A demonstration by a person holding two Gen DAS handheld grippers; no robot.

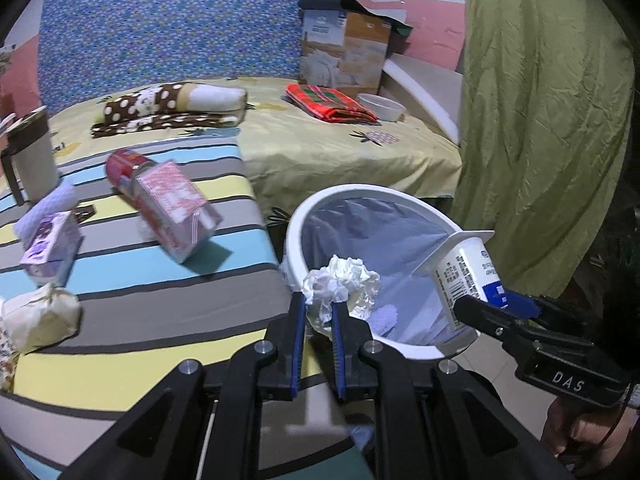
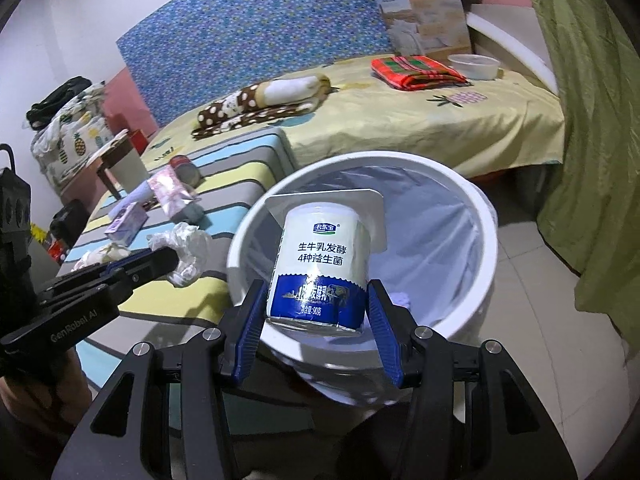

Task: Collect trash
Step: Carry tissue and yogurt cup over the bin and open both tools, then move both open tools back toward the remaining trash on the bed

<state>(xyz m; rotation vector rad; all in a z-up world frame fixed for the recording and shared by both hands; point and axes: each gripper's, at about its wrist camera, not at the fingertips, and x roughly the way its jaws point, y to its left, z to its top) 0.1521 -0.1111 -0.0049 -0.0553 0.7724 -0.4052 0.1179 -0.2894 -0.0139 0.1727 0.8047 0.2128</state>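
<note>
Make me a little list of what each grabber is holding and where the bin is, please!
left gripper: shut on tissue, at the bin's rim
right gripper: shut on yogurt cup, over the bin
bin: white, lined with a bag, beside the striped bench
left on bench: pink carton, purple box
</note>
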